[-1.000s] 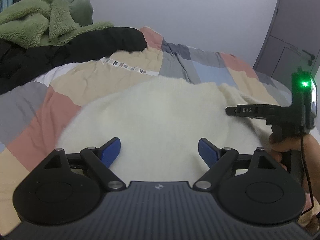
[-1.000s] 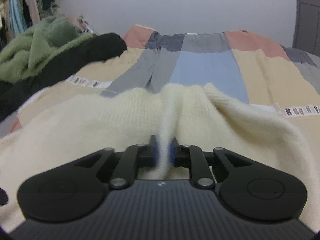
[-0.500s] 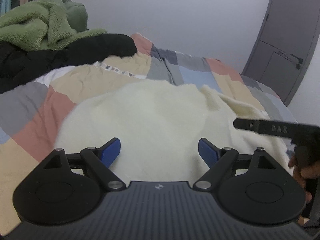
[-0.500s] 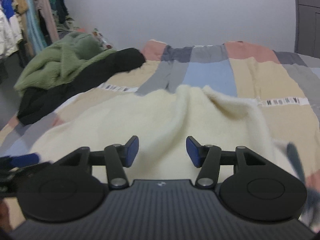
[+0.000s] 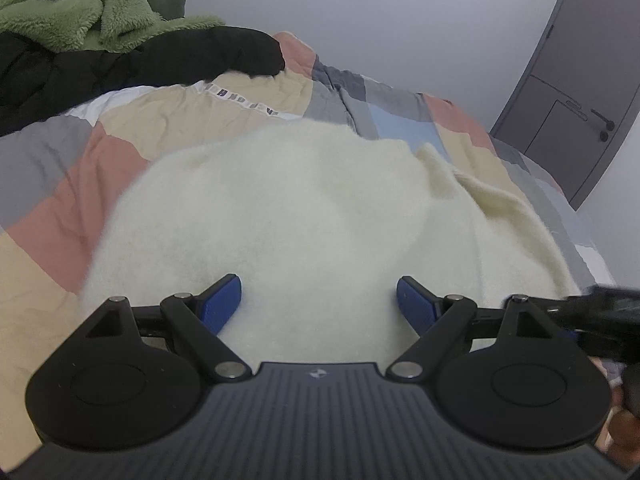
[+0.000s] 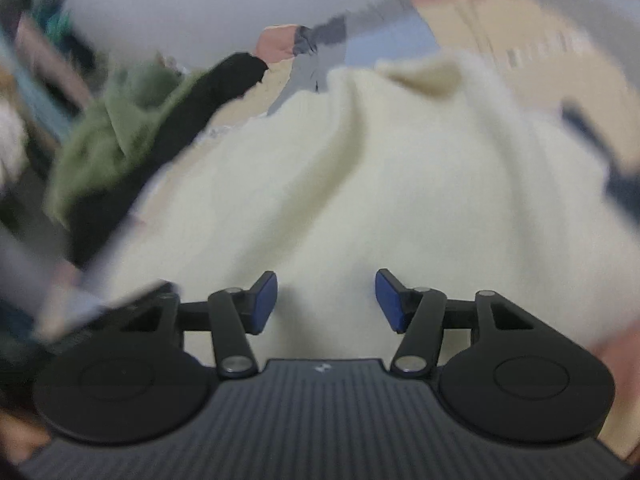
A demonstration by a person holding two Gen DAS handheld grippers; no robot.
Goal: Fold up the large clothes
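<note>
A large cream fuzzy sweater (image 5: 288, 216) lies spread on the patchwork bed cover (image 5: 52, 208). It also fills the middle of the right wrist view (image 6: 400, 184), which is blurred by motion. My left gripper (image 5: 319, 304) is open and empty, just above the sweater's near part. My right gripper (image 6: 326, 300) is open and empty, over the sweater's near edge. The right gripper's dark body shows at the lower right edge of the left wrist view (image 5: 600, 312).
A green fleece (image 5: 76, 4) and a black garment (image 5: 132, 64) are piled at the far left of the bed. They also show in the right wrist view, green fleece (image 6: 116, 128) above black garment (image 6: 192, 96). A grey door (image 5: 576, 92) stands at the right.
My right gripper let go of the sweater fold, opened, and is now swinging with a tilt. The left gripper stayed open and dipped closer to the sweater.
</note>
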